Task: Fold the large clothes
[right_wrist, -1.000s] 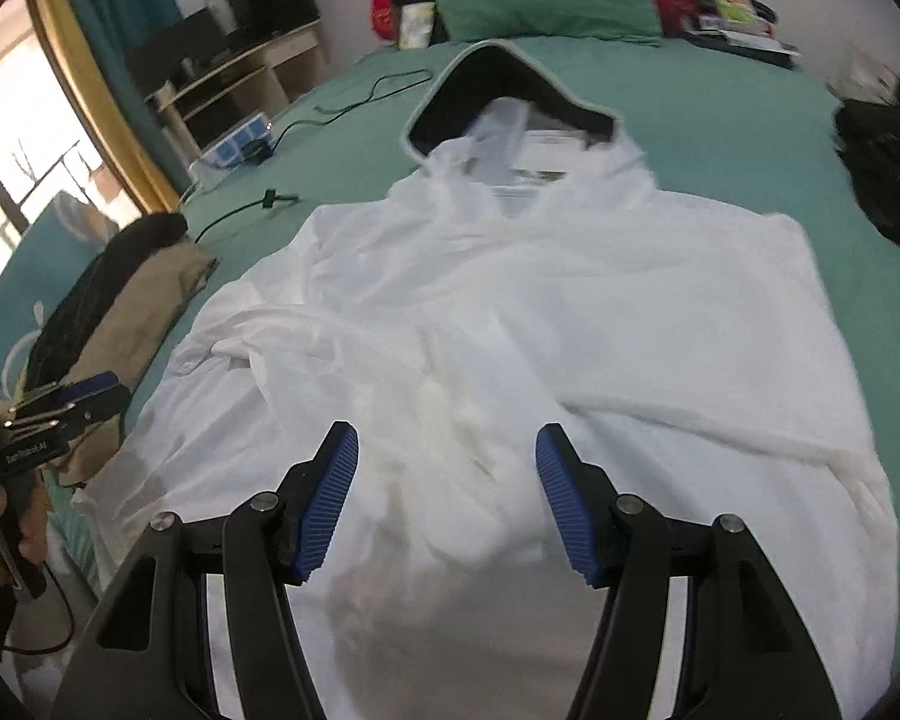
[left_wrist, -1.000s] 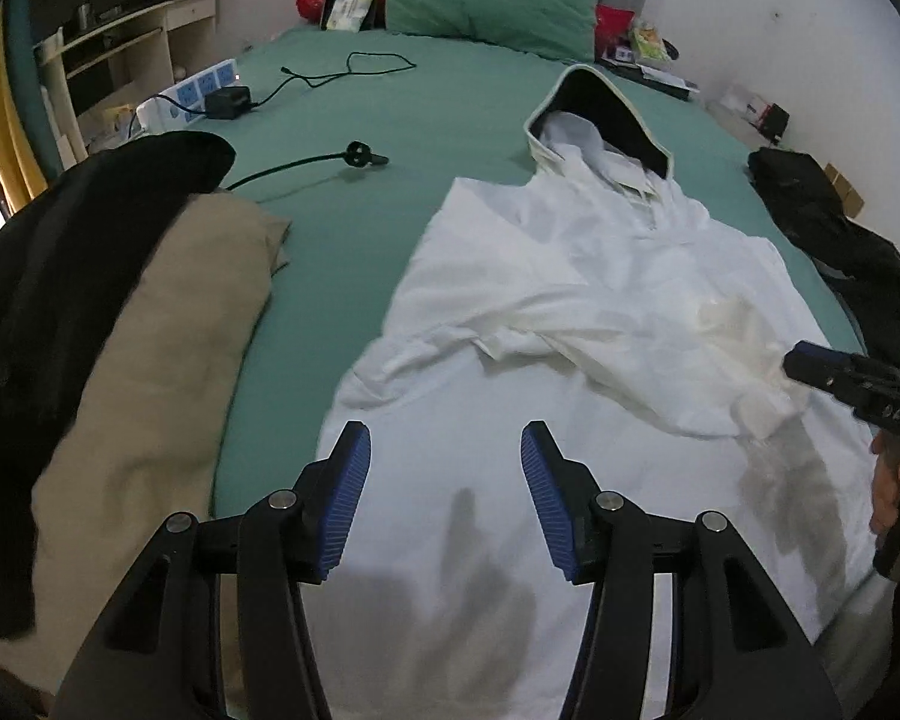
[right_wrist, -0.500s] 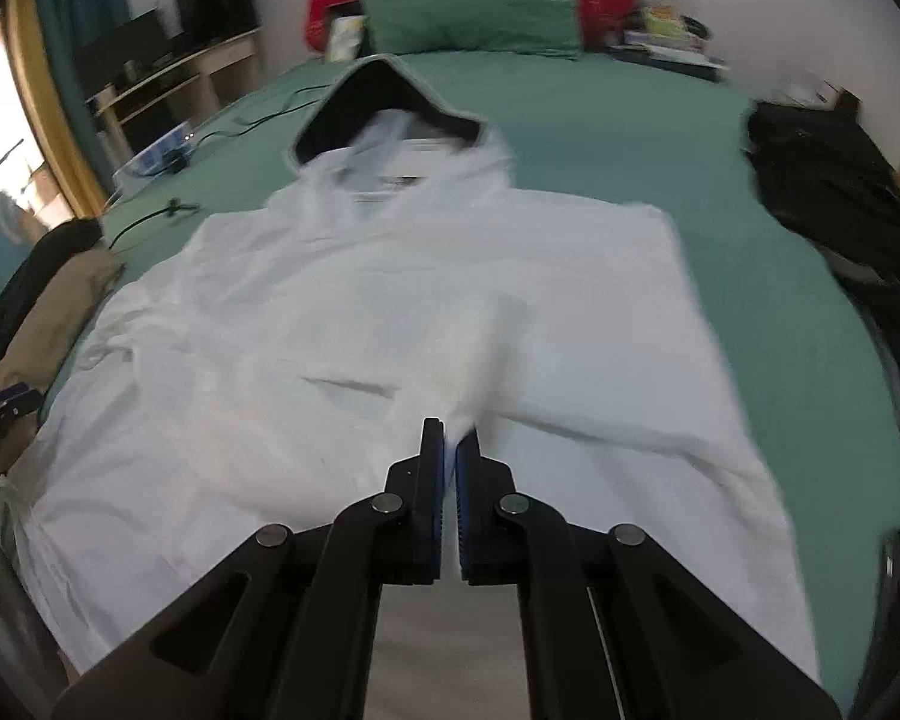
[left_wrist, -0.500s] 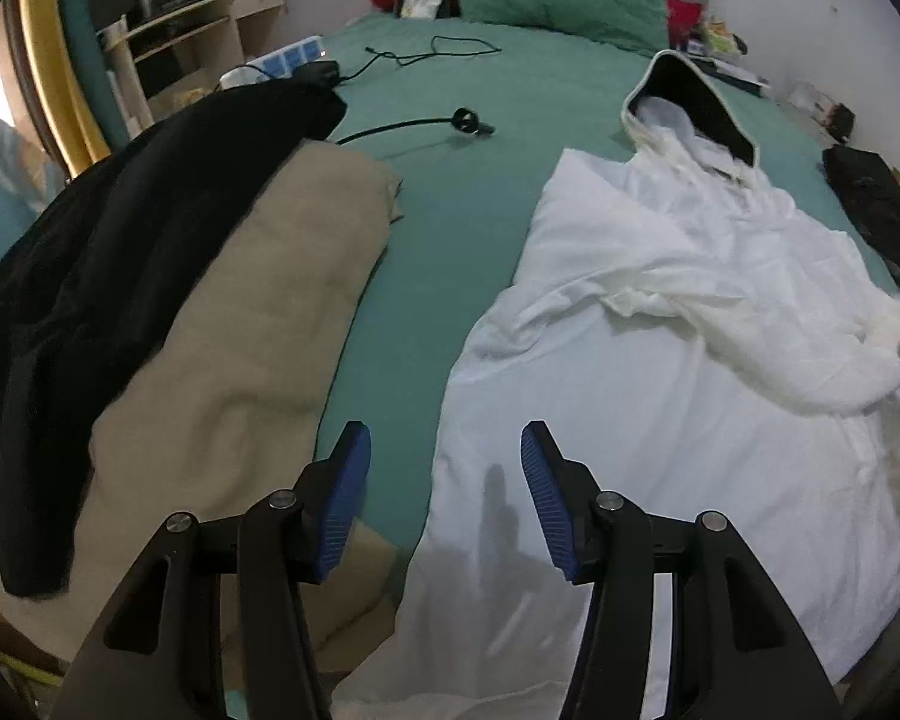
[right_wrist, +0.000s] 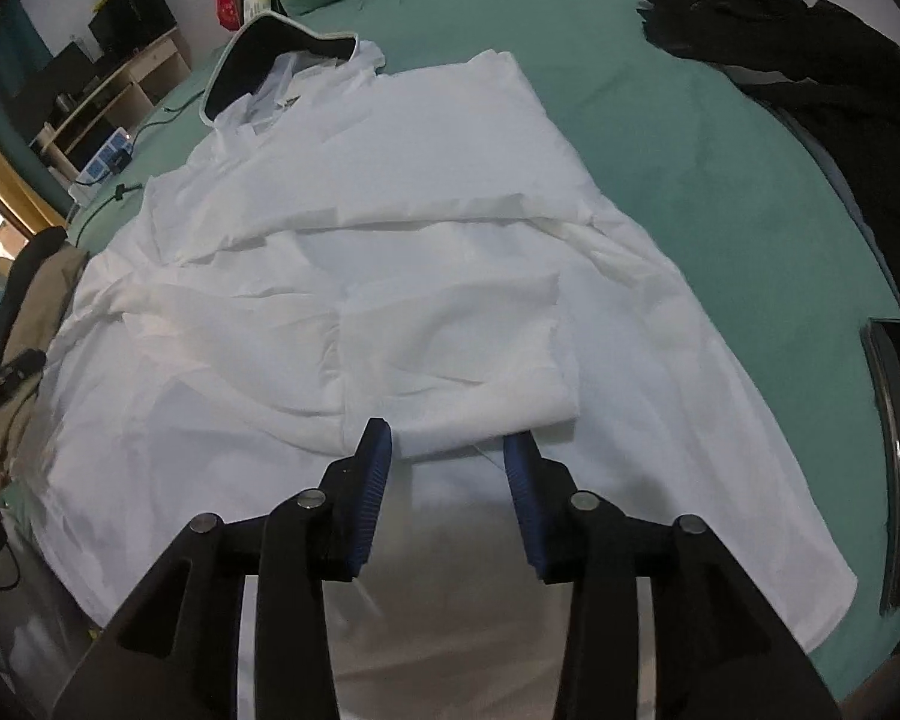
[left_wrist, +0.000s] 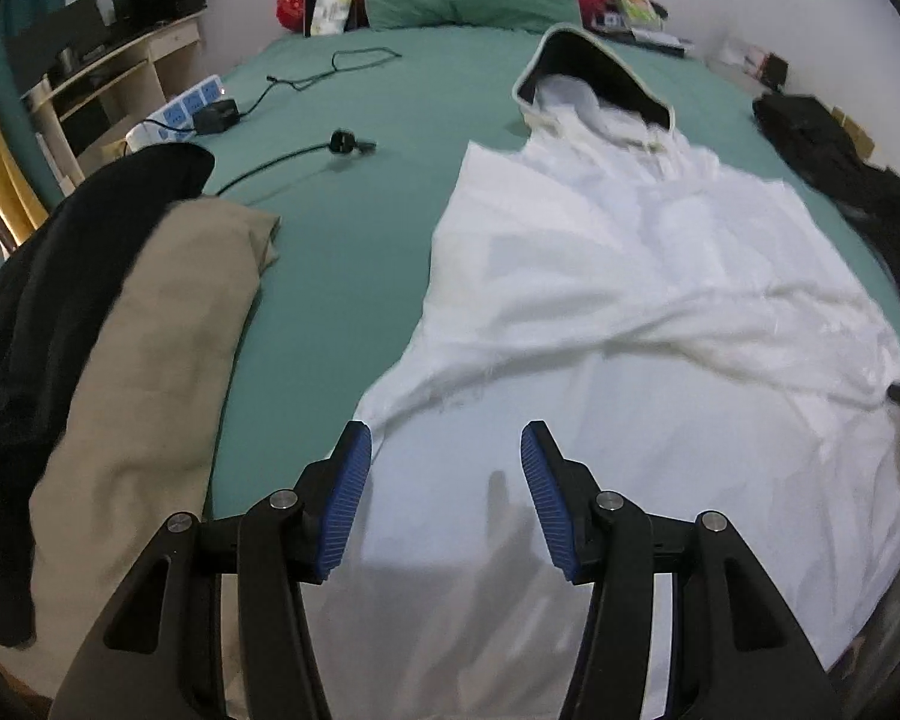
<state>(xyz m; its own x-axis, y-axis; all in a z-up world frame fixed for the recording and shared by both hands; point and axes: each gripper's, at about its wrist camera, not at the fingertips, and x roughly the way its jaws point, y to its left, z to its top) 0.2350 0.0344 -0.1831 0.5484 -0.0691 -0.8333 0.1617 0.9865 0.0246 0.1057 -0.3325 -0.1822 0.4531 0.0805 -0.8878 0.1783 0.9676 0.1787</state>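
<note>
White hooded garment [right_wrist: 390, 252] flat on green bed [right_wrist: 720, 168], sleeves folded across; both jaws open, empty, right's just opening.

White hooded garment [left_wrist: 630, 276] spread flat on the green bed [left_wrist: 342, 252], left gripper [left_wrist: 444, 480] open above its hem (nothing between the pads), tan cloth [left_wrist: 150, 360] and black cloth [left_wrist: 60, 276] alongside.

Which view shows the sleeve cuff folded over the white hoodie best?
Right wrist: the sleeve cuff lies flat across the white hoodie, right ahead of the right claw, whole outline visible. Left wrist shows the sleeve only as a band running off to the frame's right edge.
</note>
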